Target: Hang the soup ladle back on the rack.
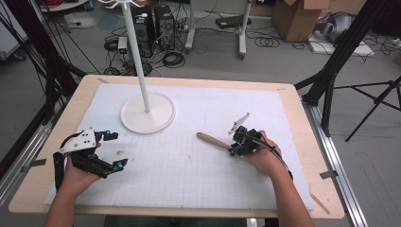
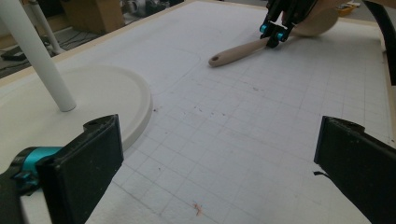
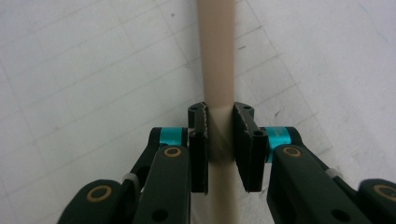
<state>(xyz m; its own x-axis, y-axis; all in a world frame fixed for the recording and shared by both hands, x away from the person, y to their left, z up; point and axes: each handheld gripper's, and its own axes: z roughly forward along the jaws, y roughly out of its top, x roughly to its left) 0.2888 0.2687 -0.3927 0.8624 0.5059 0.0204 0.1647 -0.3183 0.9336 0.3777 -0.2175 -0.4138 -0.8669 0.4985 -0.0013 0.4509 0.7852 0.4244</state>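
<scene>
High view: the person is sitting at a table covered by a white gridded mat [image 1: 198, 175], working with 2 hand-held grippers; the white stand [image 1: 147, 113], a pole on a round base, is serving as the landmark here.
Wooden spoon [image 1: 213, 140]: it is lying flat on the mat, to the right of the stand's base and nearer the person, its handle end with the hole pointing toward the base; the left gripper view is showing its bowl [image 2: 322, 22] at the far end, behind the right gripper.
Right gripper [image 1: 235, 147]: it is clamping the spoon's handle; in the right gripper view the 2 jaws are pressing on either side of the pale shaft [image 3: 218, 70], which is running straight up between them.
Left gripper [image 1: 116, 150]: it is resting to the left of the stand's base and nearer the person, its jaws spread wide with nothing between them; it is well apart from the spoon.
Step in hand: judging from the closed grip on a spoon lying on the mat, the pick-up is being secured and the lift is not yet made.
Next move: it is probably calling for a level lift, keeping the squeeze firm so the heavier bowl end is not tipping down, and steering wide of the stand's pole.
</scene>
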